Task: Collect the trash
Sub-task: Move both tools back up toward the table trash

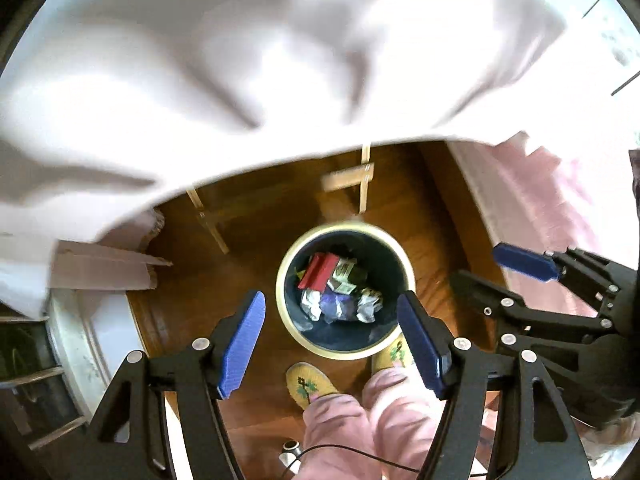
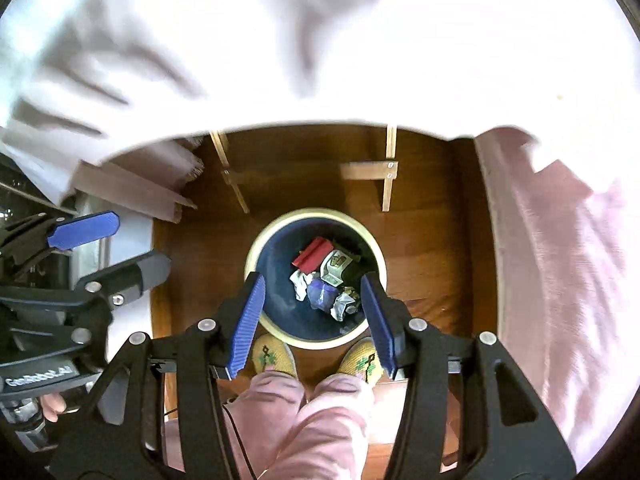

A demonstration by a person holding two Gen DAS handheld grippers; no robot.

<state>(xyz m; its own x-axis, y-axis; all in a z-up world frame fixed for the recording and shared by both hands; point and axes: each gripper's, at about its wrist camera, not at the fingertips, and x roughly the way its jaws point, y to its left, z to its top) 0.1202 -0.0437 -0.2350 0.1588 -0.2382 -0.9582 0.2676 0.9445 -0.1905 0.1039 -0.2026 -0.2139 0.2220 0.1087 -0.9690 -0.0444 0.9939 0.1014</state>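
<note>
Left gripper (image 1: 332,344): jaws spread wide with nothing between the blue pads, pointing straight down above the bin; in the right wrist view it shows at the left edge, also spread and empty
Right gripper (image 2: 312,322): jaws wide apart, holding nothing, aimed down over the bin; in the left wrist view it juts in from the right side
Hand (image 2: 52,402): a few fingers show under the left gripper's body at the lower left
Person's legs (image 2: 304,420): pink trousers directly below both grippers
Slippers (image 1: 308,384): yellow with a green and pink pattern, toes touching or just beside the near side of the bin
Bin (image 1: 282,300): round, cream rim, dark blue inside, standing upright on the floor just ahead of the feet
Trash in the bin (image 1: 336,288): a red flat box (image 2: 312,256) leaning at the far side, a green and white printed wrapper (image 2: 336,266) beside it, a purple crumpled piece (image 2: 320,294) in the middle, white crumpled paper (image 1: 312,306) on either side of it
Floor (image 1: 248,268): brown wood
Wooden frame (image 2: 386,172): pale slats on the floor beyond the bin
Cardboard (image 1: 104,266): a flat piece left of the bin, partly under the cloth
White cloth (image 1: 280,60): blurred, fills the upper half of both views, hanging over the far floor
Pink fabric (image 2: 560,260): drapes down the right side
</note>
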